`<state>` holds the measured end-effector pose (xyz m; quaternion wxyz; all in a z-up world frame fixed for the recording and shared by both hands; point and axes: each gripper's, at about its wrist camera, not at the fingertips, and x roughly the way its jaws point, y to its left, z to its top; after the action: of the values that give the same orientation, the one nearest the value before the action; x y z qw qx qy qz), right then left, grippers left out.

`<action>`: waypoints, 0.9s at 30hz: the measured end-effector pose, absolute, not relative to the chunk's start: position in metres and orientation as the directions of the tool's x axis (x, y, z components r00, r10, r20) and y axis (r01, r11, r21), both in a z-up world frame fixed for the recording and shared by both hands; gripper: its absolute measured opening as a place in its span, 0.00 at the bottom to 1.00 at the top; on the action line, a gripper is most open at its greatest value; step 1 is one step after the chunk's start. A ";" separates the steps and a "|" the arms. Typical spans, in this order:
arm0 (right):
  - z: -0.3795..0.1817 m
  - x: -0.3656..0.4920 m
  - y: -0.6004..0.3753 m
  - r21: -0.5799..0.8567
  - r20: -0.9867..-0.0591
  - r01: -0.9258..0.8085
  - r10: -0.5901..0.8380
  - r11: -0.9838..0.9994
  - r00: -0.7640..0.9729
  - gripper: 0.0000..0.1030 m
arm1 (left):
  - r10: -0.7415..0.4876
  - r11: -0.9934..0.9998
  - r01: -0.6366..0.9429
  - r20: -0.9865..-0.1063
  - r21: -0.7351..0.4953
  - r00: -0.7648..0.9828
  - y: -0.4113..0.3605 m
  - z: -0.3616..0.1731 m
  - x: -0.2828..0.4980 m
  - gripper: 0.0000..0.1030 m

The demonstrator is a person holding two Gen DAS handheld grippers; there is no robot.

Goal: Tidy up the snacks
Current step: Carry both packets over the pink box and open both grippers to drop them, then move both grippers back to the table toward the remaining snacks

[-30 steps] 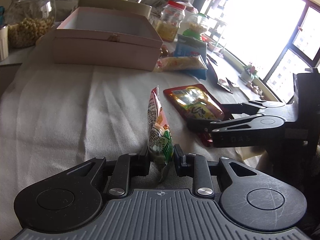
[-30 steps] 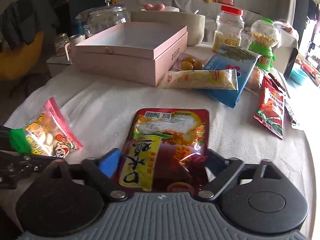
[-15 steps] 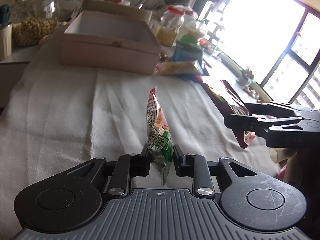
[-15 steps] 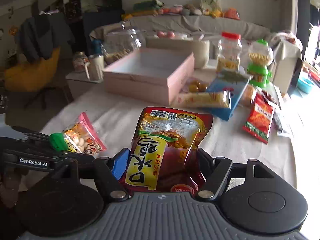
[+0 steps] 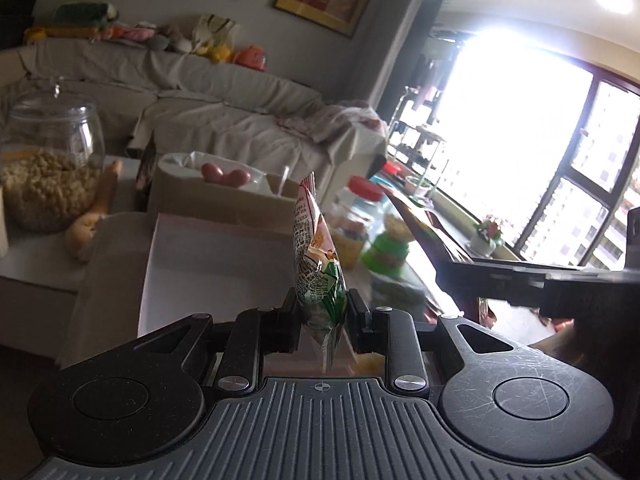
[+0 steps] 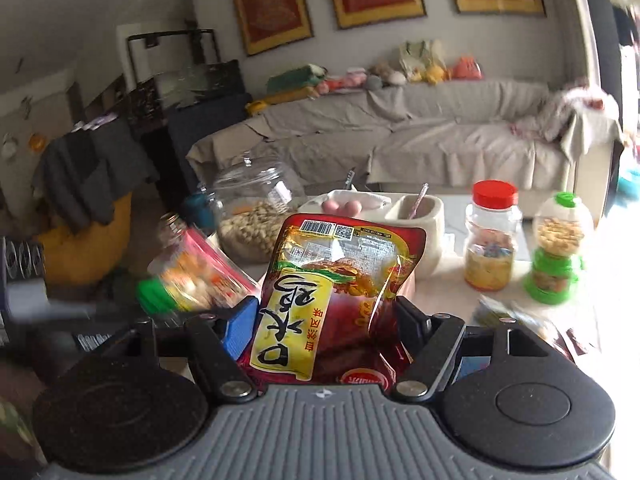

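A: Left gripper (image 5: 322,312) is pinched tight on the small pink-green snack bag (image 5: 316,264), edge-on over the pink box (image 5: 216,264), print unreadable.

B: Right gripper (image 6: 324,320), set wider, clamps the red pouch (image 6: 340,292); the pouch's bottom is cut off. Everything at far left there is blurred.

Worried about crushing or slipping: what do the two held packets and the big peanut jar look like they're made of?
Red packet: glossy plastic film, going by the glare and crinkles; probably soft.
Pink-and-green packet: thin printed film with a crimped sealed edge.
Peanut jar: clear and hard, with highlights on the wall; glass or rigid plastic, unclear which.
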<state>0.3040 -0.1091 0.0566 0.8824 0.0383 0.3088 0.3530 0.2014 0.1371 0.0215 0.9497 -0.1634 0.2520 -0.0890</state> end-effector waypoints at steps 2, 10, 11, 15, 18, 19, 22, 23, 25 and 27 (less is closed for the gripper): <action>0.054 0.341 -0.087 0.320 -0.537 -0.584 0.650 0.746 0.538 0.71 | -0.231 0.941 0.055 -0.513 -0.334 0.826 0.150 0.006 0.242 0.28; -0.008 0.437 -0.025 0.380 -0.671 -0.540 0.626 0.751 0.398 0.86 | -0.078 0.957 -0.096 -0.562 -0.274 0.824 0.191 -0.011 0.271 0.28; -0.011 0.435 -0.032 0.370 -0.660 -0.538 0.622 0.757 0.421 0.86 | -0.061 0.972 -0.081 -0.570 -0.221 0.820 0.186 -0.011 0.274 0.28; -0.005 0.424 -0.067 0.249 -0.619 -0.541 0.561 0.804 0.549 0.86 | -0.030 0.987 -0.064 -0.569 -0.145 0.822 0.170 -0.017 0.275 0.28; -0.006 0.404 -0.097 0.100 -0.593 -0.522 0.472 0.847 0.652 0.86 | -0.076 0.961 -0.072 -0.505 -0.268 0.860 0.174 -0.019 0.259 0.28; -0.010 0.396 -0.108 0.044 -0.577 -0.503 0.433 0.863 0.692 0.86 | -0.069 0.954 -0.084 -0.484 -0.288 0.872 0.173 -0.020 0.251 0.28; -0.024 0.378 -0.135 -0.034 -0.572 -0.465 0.364 0.885 0.735 0.87 | -0.018 0.942 -0.129 -0.430 -0.311 0.903 0.167 -0.021 0.222 0.28; -0.031 0.375 -0.143 -0.035 -0.591 -0.483 0.372 0.875 0.716 0.87 | -0.021 0.938 -0.127 -0.421 -0.321 0.907 0.164 -0.021 0.213 0.28; -0.046 0.368 -0.149 -0.011 -0.637 -0.519 0.394 0.855 0.663 0.87 | -0.053 0.931 -0.107 -0.418 -0.349 0.907 0.159 -0.024 0.199 0.28; -0.059 0.361 -0.153 0.007 -0.660 -0.532 0.403 0.847 0.634 0.85 | -0.102 0.927 -0.071 -0.431 -0.369 0.897 0.149 -0.027 0.189 0.28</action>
<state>0.3610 -0.1529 -0.0594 0.8990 -0.0946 0.3396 0.2600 0.1894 0.1485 -0.0266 0.9548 -0.1913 0.2272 -0.0081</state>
